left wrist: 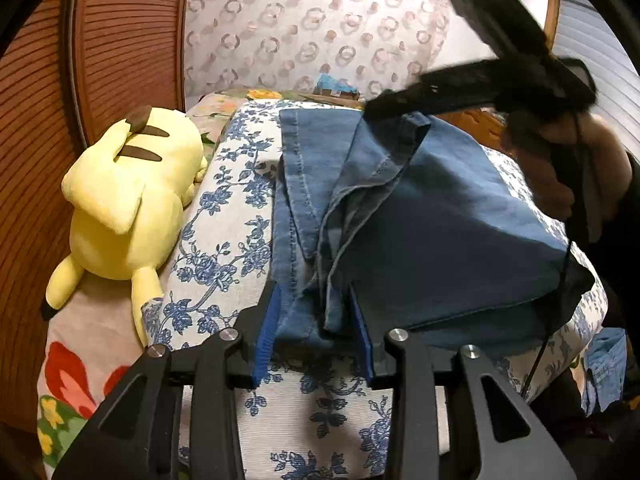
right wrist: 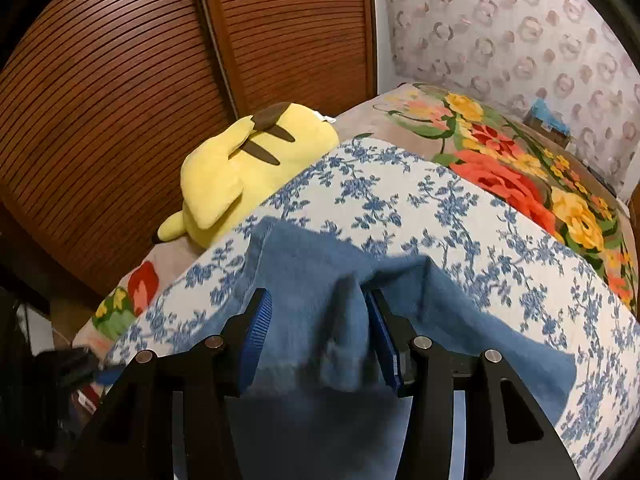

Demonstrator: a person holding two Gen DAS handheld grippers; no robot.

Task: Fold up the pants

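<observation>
- Folded blue denim pants (left wrist: 420, 216) lie on the blue-flowered cloth (left wrist: 224, 216), beside a yellow plush toy (left wrist: 124, 196).
- Left tongs (left wrist: 316, 332) parted, denim between, unpinched.
- Right tongs (right wrist: 320, 340) likewise straddle a fold.

Pants (left wrist: 400, 208) lie on the cloth (left wrist: 224, 216); left of the cloth, a plush toy (left wrist: 128, 184); behind it, the wall (left wrist: 304, 24).

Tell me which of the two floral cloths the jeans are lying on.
The white cloth with blue flowers. The jeans rest on it; the other cloth, with red and yellow flowers, lies underneath and beyond.
</observation>
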